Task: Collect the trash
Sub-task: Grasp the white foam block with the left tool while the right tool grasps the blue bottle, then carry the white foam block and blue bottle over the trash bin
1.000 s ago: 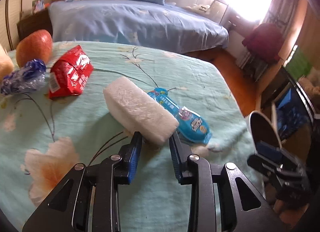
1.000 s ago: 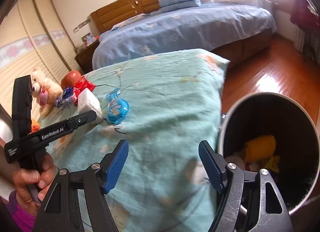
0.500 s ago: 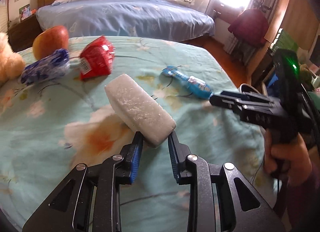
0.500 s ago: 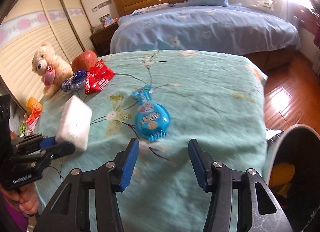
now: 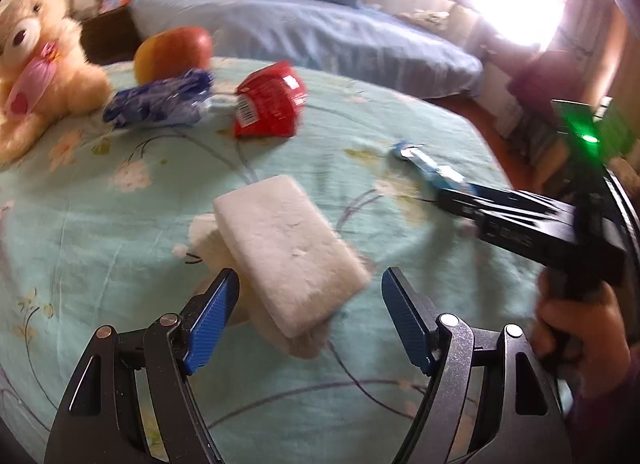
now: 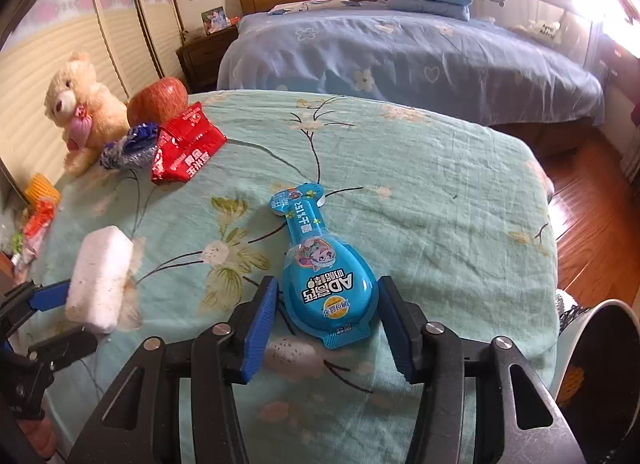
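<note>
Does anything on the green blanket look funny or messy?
Yes. Wrappers lie scattered on the blanket: a red packet, a crumpled blue wrapper and a blue bottle-shaped packet. A white foam block, rough and crumbly, sits tilted between the left gripper's open fingers.

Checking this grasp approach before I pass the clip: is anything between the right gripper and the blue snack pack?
Nothing visible. The right gripper is open with its fingers on either side of the blue snack pack's wide end, which lies flat on the green bedspread. The white foam block sits well off to the left.
</note>
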### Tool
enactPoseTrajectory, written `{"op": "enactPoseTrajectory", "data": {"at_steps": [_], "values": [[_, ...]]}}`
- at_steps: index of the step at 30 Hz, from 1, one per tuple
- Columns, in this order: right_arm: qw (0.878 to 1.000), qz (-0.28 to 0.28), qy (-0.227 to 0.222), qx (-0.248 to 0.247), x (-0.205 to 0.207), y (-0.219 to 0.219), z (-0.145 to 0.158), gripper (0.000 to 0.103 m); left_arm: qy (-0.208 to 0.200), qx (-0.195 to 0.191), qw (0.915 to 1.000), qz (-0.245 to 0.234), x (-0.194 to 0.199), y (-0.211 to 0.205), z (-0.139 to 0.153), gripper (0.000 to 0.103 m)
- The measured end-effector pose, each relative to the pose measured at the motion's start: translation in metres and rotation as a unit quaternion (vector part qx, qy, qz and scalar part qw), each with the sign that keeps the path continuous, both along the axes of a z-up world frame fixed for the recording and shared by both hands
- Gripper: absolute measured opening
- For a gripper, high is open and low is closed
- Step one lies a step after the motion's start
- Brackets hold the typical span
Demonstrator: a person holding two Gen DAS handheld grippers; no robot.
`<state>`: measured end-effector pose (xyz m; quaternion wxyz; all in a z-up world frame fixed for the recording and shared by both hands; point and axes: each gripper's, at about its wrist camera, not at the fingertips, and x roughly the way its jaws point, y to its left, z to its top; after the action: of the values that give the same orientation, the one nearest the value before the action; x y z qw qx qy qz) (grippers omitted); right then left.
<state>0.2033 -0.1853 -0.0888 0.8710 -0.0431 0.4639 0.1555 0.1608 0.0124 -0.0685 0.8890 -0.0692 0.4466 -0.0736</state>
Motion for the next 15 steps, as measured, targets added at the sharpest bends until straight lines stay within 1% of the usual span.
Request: {"op": "enactPoseTrajectory", "data": {"at_steps": [1,2,6,11,15], "values": [[1.000,0.000,-0.002,-0.004,-0.001,0.001,0.000,0.048,0.005,0.001,1.0000,0.006,0.002,0.001,-0.003,0.067],[1.000,0.001,-0.004,-0.007,-0.003,0.002,0.001,0.048,0.008,-0.003,1.0000,0.005,0.003,0.001,-0.005,0.058],[1.000,-0.001,-0.008,-0.001,-0.015,0.001,0.003,0.048,-0.013,0.003,0.9999,-0.004,-0.004,-0.005,0.000,0.055],[0.999,-0.026,-0.004,0.038,-0.032,-0.015,0.009,0.048,-0.023,-0.004,0.9993,-0.030,-0.012,-0.016,0.006,0.055],[0.997,-0.049,-0.006,0.062,-0.056,-0.029,0.015,0.048,-0.033,-0.005,0.9979,-0.055,-0.019,-0.030,0.011,0.054]]}}
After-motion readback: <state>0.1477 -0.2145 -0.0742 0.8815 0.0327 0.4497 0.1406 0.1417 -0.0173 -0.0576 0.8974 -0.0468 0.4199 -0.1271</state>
